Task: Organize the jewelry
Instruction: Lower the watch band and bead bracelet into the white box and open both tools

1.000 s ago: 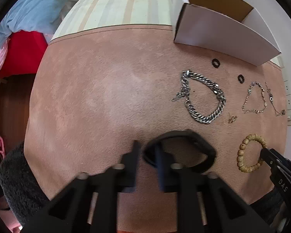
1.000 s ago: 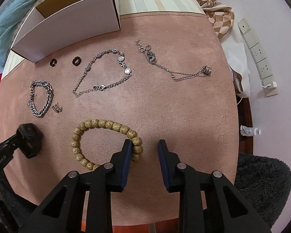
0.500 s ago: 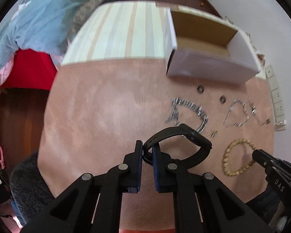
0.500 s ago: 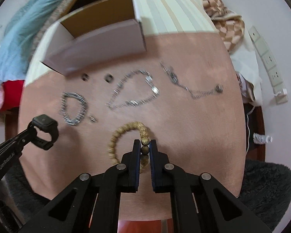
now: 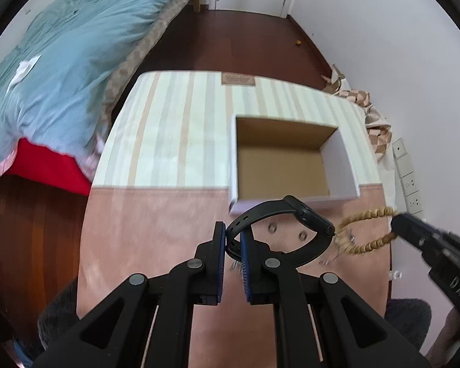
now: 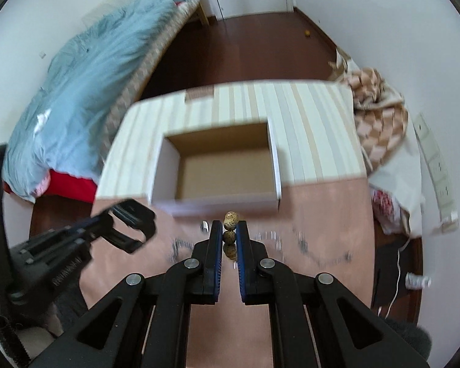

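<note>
In my left gripper I hold a black watch, the pads pressed together on the strap end. It is matte black all over: a rubbery band closed into a loop, with a dark rectangular case on the far right of the loop and a small crown on the side of the case. The loop stands edge-on to the pads and stretches away from my fingers to the right, its long axis running from the gripped strap toward the case, slightly upward in my left view. It hangs in the air just in front of the near wall of the open cardboard box, above the pink mat.

In my right gripper I hold the wooden bead bracelet, the jaws narrow and clamped on one bead. The beads are round, tan and finely speckled with dark dots. From my right camera I see only a short column of them, one above the pads, one between, one below, so the ring stands on edge there. From my left camera the bracelet shows as a flattened oval lying left to right, its long axis about level, just right of the watch case and just in front of the box's right corner.

The box is white outside and brown inside, and sits where the mat meets the striped cloth.
</note>
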{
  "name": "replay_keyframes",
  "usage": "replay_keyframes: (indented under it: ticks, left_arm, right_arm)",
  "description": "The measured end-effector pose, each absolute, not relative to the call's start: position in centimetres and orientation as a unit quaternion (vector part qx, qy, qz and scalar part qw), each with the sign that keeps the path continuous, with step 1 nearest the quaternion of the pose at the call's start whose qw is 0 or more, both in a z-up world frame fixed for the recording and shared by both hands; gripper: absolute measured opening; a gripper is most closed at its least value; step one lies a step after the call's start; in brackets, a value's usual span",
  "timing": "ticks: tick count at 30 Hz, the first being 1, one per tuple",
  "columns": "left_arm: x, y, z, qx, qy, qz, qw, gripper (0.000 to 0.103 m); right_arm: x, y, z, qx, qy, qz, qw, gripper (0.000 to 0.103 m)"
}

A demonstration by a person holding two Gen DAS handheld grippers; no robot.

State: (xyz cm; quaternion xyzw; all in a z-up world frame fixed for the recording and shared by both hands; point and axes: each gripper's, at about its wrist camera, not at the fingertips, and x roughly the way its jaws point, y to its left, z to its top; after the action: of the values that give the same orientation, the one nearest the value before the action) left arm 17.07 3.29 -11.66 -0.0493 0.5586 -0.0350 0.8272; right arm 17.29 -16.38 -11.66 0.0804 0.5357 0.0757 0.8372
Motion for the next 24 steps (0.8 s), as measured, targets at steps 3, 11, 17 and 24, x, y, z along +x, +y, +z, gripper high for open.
replay_keyframes:
  ticks: [3, 11, 17, 24]
  left_arm:
    - [19.0, 3.0, -11.7, -0.057, 0.559, -0.045, 0.826, 0.007]
    - [23.8, 2.3, -14.5, -0.073, 0.589, -0.059, 0.802, 0.007]
    - [26.8, 2.2, -16.5, -0.092, 0.612, -0.067, 0.783, 0.009]
    - [29.2, 1.8, -16.2, -0.081, 0.622, -0.059, 0.777, 0.054]
  right_arm:
    - [19.8, -16.3, -10.5, 0.074, 0.520, 0.082, 0.847, 0.009]
    - [26.1, -16.4, -12.6, 0.076, 0.538, 0.099, 0.833, 0.009]
    - [29.3, -17.0, -15.2, 0.098, 0.567, 0.113, 0.810, 0.009]
    - [30.8, -18.1, -17.8, 0.127, 0.606, 0.115, 0.777, 0.039]
